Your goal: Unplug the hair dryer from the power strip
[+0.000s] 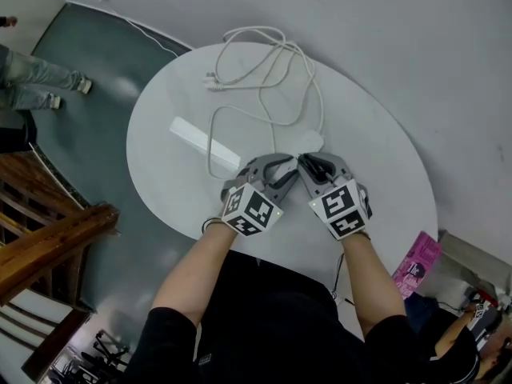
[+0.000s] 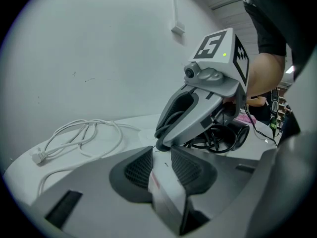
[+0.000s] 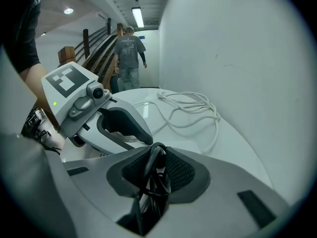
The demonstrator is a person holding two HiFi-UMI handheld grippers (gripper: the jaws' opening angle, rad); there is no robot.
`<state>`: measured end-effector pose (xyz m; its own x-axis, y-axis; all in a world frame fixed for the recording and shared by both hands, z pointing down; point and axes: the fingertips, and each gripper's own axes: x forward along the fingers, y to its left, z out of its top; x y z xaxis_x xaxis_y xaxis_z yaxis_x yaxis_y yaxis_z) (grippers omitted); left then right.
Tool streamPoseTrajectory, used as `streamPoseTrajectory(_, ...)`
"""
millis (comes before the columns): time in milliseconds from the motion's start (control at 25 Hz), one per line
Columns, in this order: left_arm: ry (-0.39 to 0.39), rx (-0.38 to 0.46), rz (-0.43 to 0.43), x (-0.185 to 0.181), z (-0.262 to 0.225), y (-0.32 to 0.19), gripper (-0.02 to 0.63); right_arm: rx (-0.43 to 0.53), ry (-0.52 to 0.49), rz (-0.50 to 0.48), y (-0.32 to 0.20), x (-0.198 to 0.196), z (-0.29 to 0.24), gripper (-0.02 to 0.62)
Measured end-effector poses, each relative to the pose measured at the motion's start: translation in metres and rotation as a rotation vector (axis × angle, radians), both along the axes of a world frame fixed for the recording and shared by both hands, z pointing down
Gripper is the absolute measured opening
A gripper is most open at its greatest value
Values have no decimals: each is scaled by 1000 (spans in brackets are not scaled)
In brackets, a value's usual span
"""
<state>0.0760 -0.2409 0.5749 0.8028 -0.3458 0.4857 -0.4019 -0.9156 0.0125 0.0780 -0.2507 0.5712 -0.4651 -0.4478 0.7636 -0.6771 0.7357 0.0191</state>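
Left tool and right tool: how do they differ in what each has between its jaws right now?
The left tool grips a flat white block; the right tool is closed on a bundle of black cord. The white block is one straight-edged piece, standing edge-on; the black cord is several thin loops. Shared: both tools are shut on something, tips almost meeting over the white table.

Head camera looks steeply down on the desk [image 1: 376,158]. Close cameras behind left claw [image 1: 284,165] and right claw [image 1: 310,165] face each other; all share the twelve-o'clock cable [image 1: 264,30].
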Motion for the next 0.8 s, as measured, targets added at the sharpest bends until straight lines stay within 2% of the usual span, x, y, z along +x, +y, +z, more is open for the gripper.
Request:
streamPoseTrajectory(400, -3, 3, -14, 1, 1, 1, 123, -12, -37, 6, 4, 3, -4, 75)
streamPoseTrajectory(800, 6, 19, -8, 3, 1, 3, 117, -44, -101, 77, -1, 4, -11, 66)
